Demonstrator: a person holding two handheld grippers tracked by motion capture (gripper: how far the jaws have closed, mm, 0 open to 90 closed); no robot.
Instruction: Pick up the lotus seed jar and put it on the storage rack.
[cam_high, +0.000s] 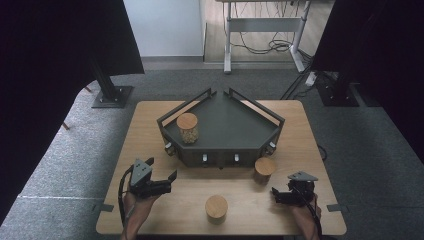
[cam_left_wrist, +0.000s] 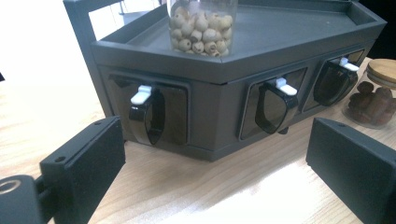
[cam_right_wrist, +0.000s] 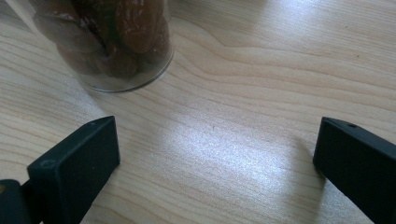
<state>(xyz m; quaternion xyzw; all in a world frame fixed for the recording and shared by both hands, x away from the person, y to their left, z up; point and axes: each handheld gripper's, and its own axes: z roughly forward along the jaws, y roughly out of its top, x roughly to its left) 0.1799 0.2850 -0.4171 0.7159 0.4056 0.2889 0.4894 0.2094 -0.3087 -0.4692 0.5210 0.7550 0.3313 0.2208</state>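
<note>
A dark grey corner rack (cam_high: 235, 125) stands at the back of the wooden table (cam_high: 150, 125). On it stands a wood-lidded jar of pale seeds (cam_high: 188, 128), which the left gripper view shows from below (cam_left_wrist: 201, 28). A second jar (cam_high: 264, 170) stands by the rack's right front and holds dark fruit (cam_left_wrist: 371, 100). A third jar (cam_high: 216, 208) is near the front edge. My left gripper (cam_high: 161, 169) is open and faces the rack's front (cam_left_wrist: 215, 168). My right gripper (cam_high: 275, 195) is open low over the table (cam_right_wrist: 212, 158), with a jar of brown dried fruit (cam_right_wrist: 116, 42) just ahead.
Three black scoop-like holders with white clips (cam_left_wrist: 147, 114) hang on the rack's front panels. Black stands (cam_high: 107, 90) and curtains flank the table. A desk frame with cables (cam_high: 265, 40) stands behind. Bare tabletop lies between the two grippers.
</note>
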